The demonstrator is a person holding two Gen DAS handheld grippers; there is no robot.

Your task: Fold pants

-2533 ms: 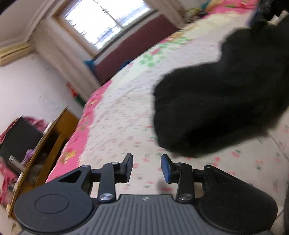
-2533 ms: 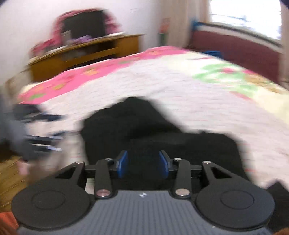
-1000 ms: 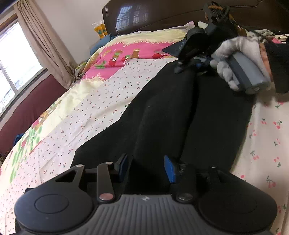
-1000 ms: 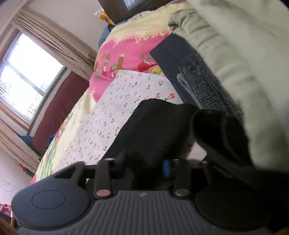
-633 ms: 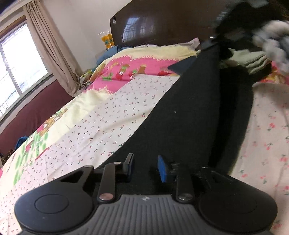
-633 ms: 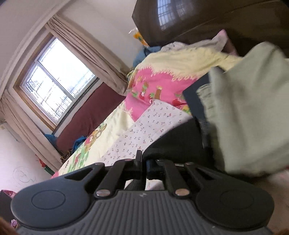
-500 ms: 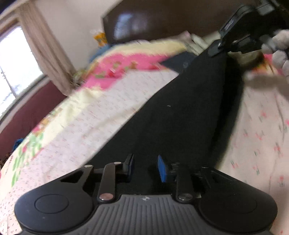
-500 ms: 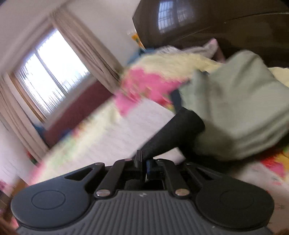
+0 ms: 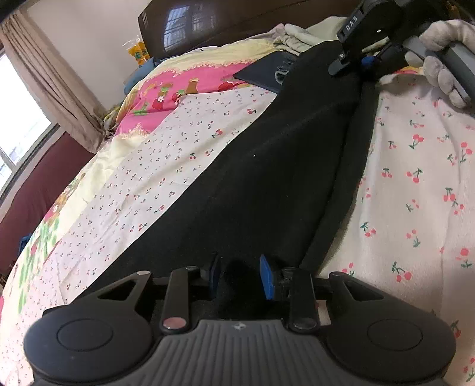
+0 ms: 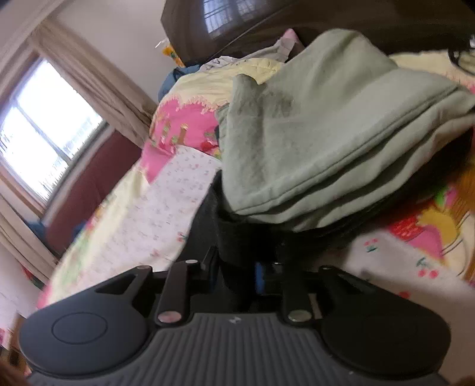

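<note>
Lying lengthwise on the cherry-print bedsheet [image 9: 415, 184], the black pants [image 9: 267, 178] run from the left gripper [image 9: 239, 277] toward the headboard [image 9: 225, 26], where the right gripper [image 10: 236, 271] is; both 2 clamp black cloth.

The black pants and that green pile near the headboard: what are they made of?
Black pants: apparently a soft, matte knit or fleece; no sheen, light lint specks, and they drape in smooth folds. Green pile: folded sweatshirt-like cotton jersey, judging by its fuzzy matte face and stitched hem lines. Neither fibre can be confirmed by look alone.
</note>
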